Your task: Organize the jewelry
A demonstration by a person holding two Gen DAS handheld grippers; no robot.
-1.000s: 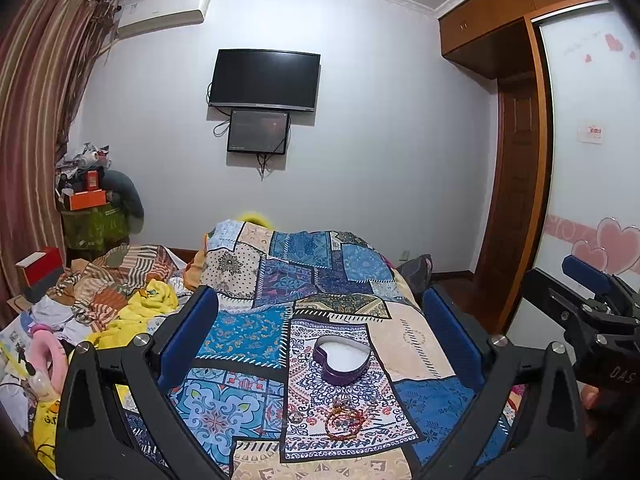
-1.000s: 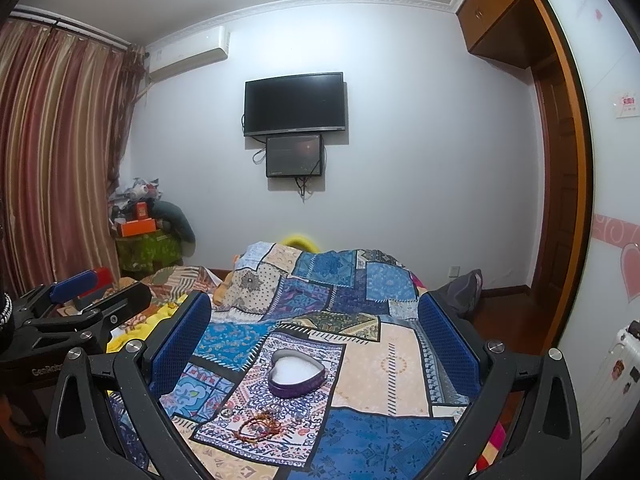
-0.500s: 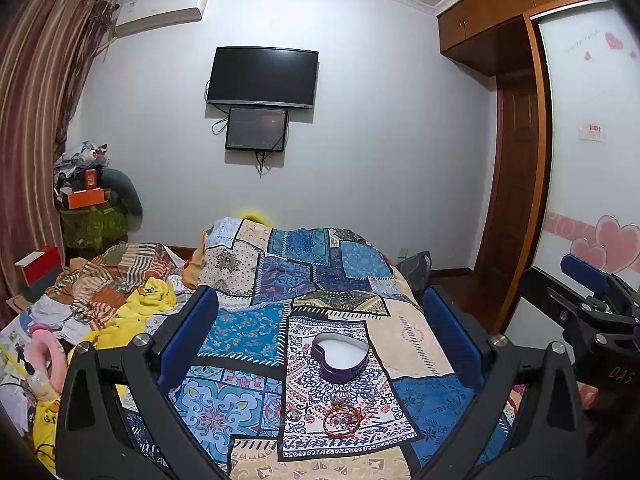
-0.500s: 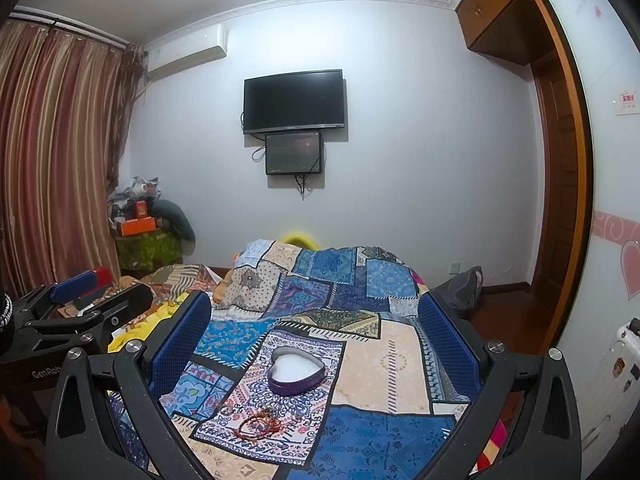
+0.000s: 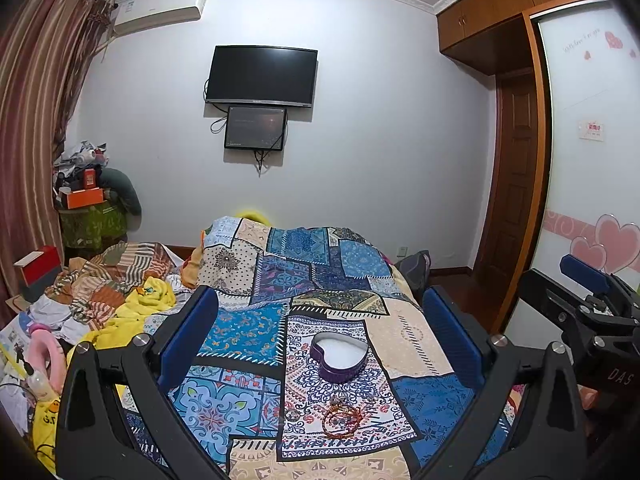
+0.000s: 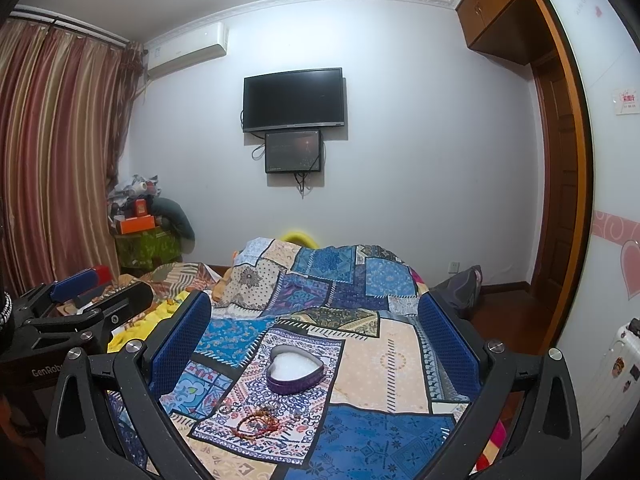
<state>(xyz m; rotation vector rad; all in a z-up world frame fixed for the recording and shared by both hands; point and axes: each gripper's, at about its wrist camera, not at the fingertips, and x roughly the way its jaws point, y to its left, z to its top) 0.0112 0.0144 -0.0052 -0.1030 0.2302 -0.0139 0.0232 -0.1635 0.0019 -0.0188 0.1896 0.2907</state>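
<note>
A purple heart-shaped tin [image 5: 339,358] [image 6: 295,372] with a white lining lies open on the patchwork bedspread [image 5: 248,332] [image 6: 384,364]. Just in front of it sits a small heap of jewelry: red bead bracelets [image 5: 343,420] [image 6: 258,424] and a few small rings or charms [image 5: 293,414]. My left gripper [image 5: 320,316] hangs open above the bed, nothing between its blue pads. My right gripper [image 6: 314,316] is likewise open and empty. Each gripper shows at the edge of the other's view: the right one [image 5: 588,292] and the left one [image 6: 76,292].
Crumpled clothes and a yellow garment [image 5: 132,304] pile up on the bed's left side, with a pink ring toy [image 5: 44,356]. A cluttered green stand [image 5: 92,220] is by the curtain. A dark bag [image 6: 460,288] lies on the floor near the wooden door [image 5: 516,200].
Both views have shifted slightly; the tin and jewelry sit a little lower and nearer in the frames. Neither gripper has changed its opening, and nothing on the bed has moved.
</note>
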